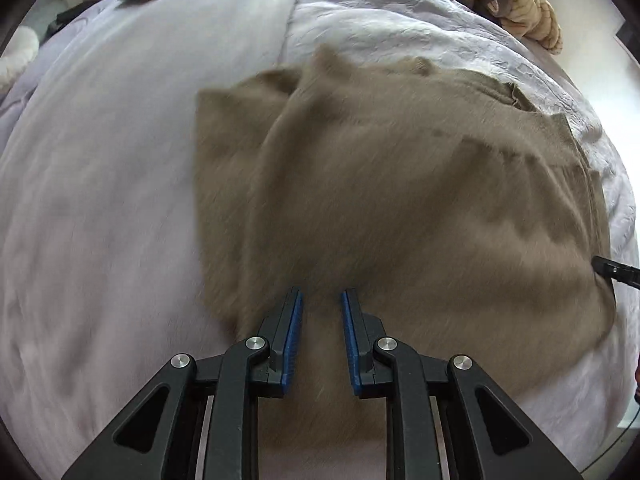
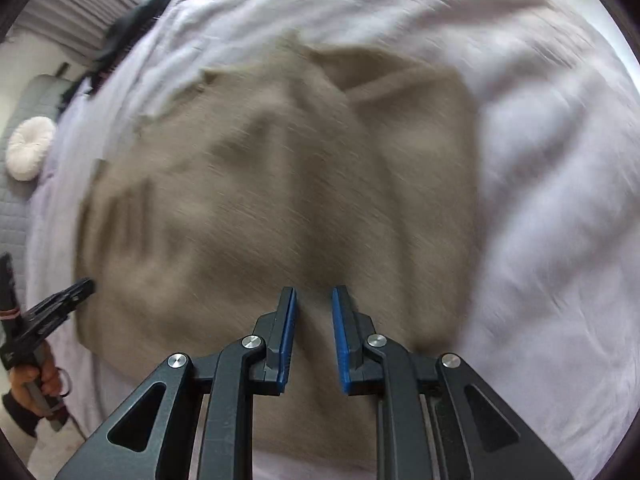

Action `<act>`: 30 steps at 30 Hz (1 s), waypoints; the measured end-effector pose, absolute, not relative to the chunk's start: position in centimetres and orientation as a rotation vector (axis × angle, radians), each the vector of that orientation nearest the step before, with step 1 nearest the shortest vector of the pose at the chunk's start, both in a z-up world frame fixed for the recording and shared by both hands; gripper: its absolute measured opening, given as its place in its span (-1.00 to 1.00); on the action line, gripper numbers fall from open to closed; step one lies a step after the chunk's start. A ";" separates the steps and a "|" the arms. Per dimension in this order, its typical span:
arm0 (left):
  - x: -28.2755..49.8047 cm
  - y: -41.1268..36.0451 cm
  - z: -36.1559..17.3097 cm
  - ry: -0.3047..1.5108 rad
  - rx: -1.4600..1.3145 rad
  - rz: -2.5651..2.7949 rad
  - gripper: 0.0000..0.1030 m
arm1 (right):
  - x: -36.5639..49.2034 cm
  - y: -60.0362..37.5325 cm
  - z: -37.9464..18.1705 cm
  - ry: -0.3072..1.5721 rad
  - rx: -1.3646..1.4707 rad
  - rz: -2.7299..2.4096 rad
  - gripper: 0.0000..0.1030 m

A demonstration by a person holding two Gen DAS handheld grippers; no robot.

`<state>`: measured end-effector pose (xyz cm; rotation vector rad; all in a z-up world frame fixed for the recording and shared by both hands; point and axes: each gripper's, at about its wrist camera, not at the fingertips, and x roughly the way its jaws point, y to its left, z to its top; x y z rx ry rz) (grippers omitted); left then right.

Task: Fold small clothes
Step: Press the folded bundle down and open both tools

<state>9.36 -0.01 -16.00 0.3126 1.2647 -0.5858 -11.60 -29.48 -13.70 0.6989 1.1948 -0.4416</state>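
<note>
We found the brown knit garment (image 1: 400, 200) lying on the pale lilac bedspread (image 1: 100, 200), partly folded, with one flap laid over its left side as seen from the left wrist view and a ribbed band toward its far right edge. Both views were smeared by motion blur, so fine detail of the knit was lost to us.

We noted the left gripper (image 1: 321, 296) poised over the near edge of the garment, its blue-padded jaws spread with a clear gap between them and nothing in that gap; brown cloth showed beneath. Whether the tips touched the fabric we could not tell. From the right wrist view the same tool appeared at the garment's left margin, held in a bare hand (image 2: 36, 380).

We recorded the right gripper (image 2: 314, 294) likewise over the garment's near edge, jaws parted and empty. Its dark tip entered the left wrist view at the garment's far right side.

Beyond the bed, we saw a crumpled tan and brown blanket (image 1: 516, 4), a round white cushion (image 2: 30, 148) on a grey quilted seat (image 2: 16, 208), and some dark clothing (image 2: 132, 20) at the bedspread's far edge.
</note>
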 end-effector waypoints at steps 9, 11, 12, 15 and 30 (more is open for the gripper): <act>7.6 6.6 -14.8 1.426 0.086 -0.479 -0.56 | -19.7 -28.5 -11.8 1.049 1.075 -0.424 -0.03; 7.0 7.6 -15.4 1.505 -0.107 -0.507 -0.52 | -21.2 -27.5 -12.6 0.976 1.221 -0.372 0.28; 6.7 7.8 -15.9 1.533 -0.179 -0.511 -0.34 | -21.7 -27.0 -13.1 0.946 1.278 -0.362 0.28; 5.7 7.7 -17.0 1.528 -0.326 -0.466 0.60 | -23.0 -26.7 -15.3 0.842 1.441 -0.379 0.28; 6.5 6.6 -14.3 1.368 -0.251 -0.514 -0.81 | -21.6 -27.9 -12.9 0.777 1.361 -0.406 -0.83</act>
